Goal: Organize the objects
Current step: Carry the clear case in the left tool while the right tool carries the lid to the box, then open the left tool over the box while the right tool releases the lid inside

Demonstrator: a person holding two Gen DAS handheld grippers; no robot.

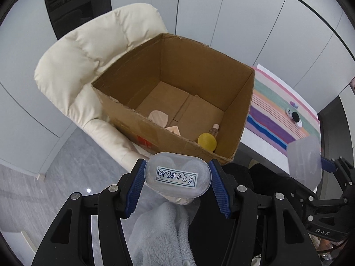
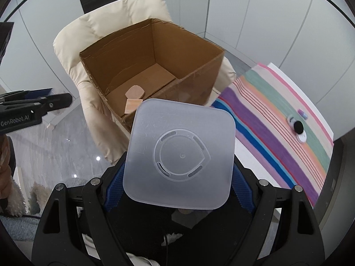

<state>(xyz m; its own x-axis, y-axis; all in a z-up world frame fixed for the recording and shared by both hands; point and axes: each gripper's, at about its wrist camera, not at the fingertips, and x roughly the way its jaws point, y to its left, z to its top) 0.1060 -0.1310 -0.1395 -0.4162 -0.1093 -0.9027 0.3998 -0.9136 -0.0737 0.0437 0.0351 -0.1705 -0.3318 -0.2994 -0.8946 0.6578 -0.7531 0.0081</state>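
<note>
My left gripper [image 1: 177, 178] is shut on a clear oval plastic case [image 1: 176, 175] with a handwritten label, held just in front of the near rim of an open cardboard box [image 1: 241, 102]. My right gripper [image 2: 177, 175] is shut on a translucent square plastic container [image 2: 179, 153], held in front of the box [image 2: 199, 82]; it also shows in the left wrist view [image 1: 304, 161]. Inside the box lie a yellow round object [image 1: 207, 141], a small bottle [image 1: 214, 129], a beige pad [image 1: 158, 117] and a small wooden block [image 1: 174, 130].
The box rests on a cream padded armchair [image 1: 73, 66]. To the right, a table with a striped cloth [image 2: 277, 119] holds small black-and-white round items [image 2: 297, 127] and a small purple item [image 2: 302, 113]. Grey floor lies to the left. Fleece clothing is below the grippers.
</note>
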